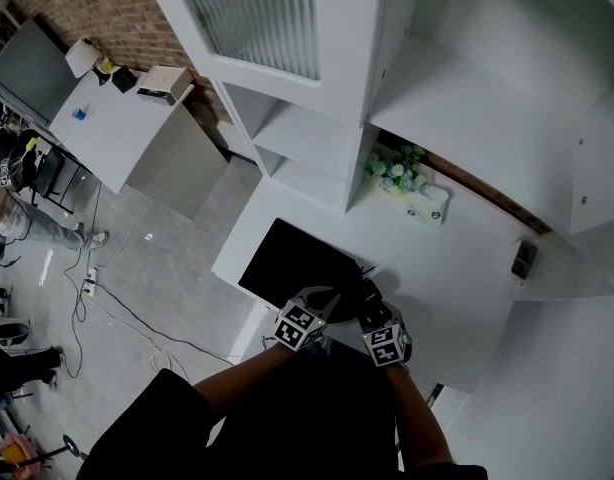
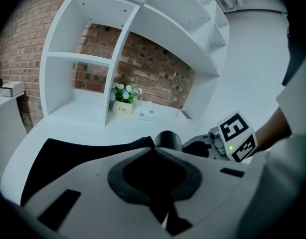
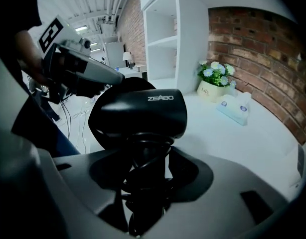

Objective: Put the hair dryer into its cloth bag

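right gripper (image 3: 145, 156), jaws wide, held the hair dryer (image 3: 143, 111); my left gripper (image 2: 154, 151), nearly closed, pinched the cloth bag (image 2: 68, 156). insertion stage, i judged: barrel needed steering into its mouth.

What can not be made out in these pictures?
- Opening of the cloth bag: head view, left gripper and right gripper cover it.
- Handle of the hair dryer: right gripper view, wound cord hides it.
- Print on the white pack: right gripper view, too small.
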{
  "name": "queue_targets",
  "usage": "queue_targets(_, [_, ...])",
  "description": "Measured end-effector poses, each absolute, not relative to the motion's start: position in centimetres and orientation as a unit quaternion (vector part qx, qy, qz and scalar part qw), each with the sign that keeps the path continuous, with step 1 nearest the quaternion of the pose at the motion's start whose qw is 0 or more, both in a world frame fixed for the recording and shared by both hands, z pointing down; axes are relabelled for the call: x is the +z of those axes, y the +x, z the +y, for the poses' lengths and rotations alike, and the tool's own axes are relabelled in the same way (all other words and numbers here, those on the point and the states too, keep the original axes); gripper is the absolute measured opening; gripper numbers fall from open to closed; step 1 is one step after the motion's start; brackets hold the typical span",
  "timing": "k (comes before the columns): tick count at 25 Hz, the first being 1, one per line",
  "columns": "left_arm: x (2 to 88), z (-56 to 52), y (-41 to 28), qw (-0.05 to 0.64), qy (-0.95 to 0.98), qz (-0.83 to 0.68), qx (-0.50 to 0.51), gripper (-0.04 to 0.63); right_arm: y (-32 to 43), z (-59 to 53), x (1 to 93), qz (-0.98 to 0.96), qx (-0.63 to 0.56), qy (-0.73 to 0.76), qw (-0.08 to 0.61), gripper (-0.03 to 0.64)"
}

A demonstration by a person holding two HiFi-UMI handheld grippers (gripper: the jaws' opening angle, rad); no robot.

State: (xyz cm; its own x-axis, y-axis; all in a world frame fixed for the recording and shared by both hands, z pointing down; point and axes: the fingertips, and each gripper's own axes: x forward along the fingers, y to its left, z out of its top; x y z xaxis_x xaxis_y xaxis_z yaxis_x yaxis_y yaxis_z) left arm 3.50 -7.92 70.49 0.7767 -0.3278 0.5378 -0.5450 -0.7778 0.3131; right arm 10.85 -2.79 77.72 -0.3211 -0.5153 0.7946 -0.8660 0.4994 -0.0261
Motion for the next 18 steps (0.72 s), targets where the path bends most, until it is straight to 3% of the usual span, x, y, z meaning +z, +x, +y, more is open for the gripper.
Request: queue_targets(18, [69.9, -7.4, 4.5, 0.225, 0.920, -0.235, 0.220, 0.032, 7.5, -3.0, 79.3, -0.800, 0.228, 0.360, 0.423, 0.243])
